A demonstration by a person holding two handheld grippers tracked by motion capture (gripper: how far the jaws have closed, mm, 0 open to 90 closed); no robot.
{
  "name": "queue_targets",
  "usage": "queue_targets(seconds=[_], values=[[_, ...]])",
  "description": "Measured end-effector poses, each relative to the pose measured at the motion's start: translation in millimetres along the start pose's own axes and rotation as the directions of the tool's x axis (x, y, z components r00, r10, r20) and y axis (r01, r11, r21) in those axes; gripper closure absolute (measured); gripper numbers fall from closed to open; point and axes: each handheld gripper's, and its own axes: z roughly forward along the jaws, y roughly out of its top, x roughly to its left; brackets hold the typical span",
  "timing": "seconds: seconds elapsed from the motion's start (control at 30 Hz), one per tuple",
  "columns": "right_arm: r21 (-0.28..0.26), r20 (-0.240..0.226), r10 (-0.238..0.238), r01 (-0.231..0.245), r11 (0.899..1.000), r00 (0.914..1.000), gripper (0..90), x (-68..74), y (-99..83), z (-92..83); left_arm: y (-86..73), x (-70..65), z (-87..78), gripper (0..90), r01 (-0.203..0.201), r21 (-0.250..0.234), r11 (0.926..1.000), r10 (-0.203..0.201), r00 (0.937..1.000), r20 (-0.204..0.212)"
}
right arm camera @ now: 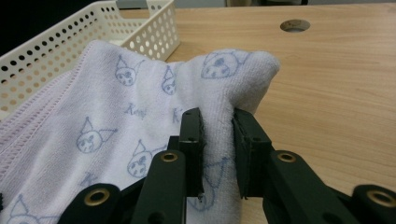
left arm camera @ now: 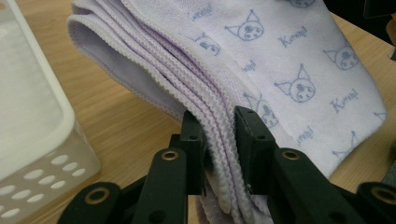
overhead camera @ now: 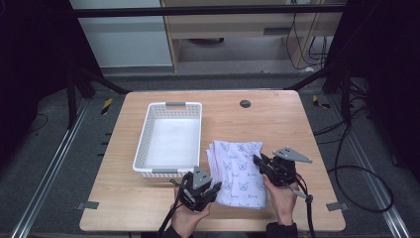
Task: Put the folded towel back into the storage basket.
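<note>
Lilac terry cloth, folded into several layers and printed with small blue cat-face outlines and script, is the towel (overhead camera: 238,171) you have between both tools; it lies on the near half of the pale wooden table (overhead camera: 277,119), just right of the white perforated plastic basket (overhead camera: 168,136), with its left edge close beside the basket's right wall.

Your left gripper (overhead camera: 204,191) sits at the towel's near-left corner, near the front end of the basket. Seen from the left gripper view, its black jaws are pressed onto the stacked scalloped hems (left arm camera: 219,126) of the towel, and the layers bunch up between the two pads. The basket's holed corner (left arm camera: 42,154) stands just to the left there, not touching the cloth.

Your right gripper (overhead camera: 261,163) is at the towel's right edge, a little farther from you than the left one. From the right gripper view, its jaws pinch a raised ridge of the fabric (right arm camera: 217,135), and the far-right corner of the towel (right arm camera: 252,65) is lifted off the wood into a rounded peak. A round dark cable hole (overhead camera: 245,103) sits in the tabletop towards the far edge, well apart from the towel.
</note>
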Motion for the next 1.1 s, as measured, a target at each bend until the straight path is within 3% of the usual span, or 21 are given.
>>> queue_targets(seconds=[0.4, 0.7, 1.1], values=[[-0.049, -0.006, -0.021, 0.021, 0.999, 0.9998, 75.6, 9.5, 18.5, -11.8, 17.7, 5.2, -20.2, 73.0, -0.005, -0.050, 0.9987, 0.005, 1.0000, 0.008], [-0.079, -0.009, -0.038, 0.037, 0.996, 0.9992, 75.6, 19.6, 36.1, -16.4, 33.0, 9.1, -37.8, 73.0, -0.043, -0.074, 0.9964, 0.042, 0.9990, -0.013], [-0.094, -0.014, -0.069, 0.068, 0.993, 0.9975, 75.7, 33.2, 53.0, -18.1, 39.2, 14.1, -50.5, 73.0, -0.054, -0.094, 0.9940, 0.053, 0.9984, -0.019]])
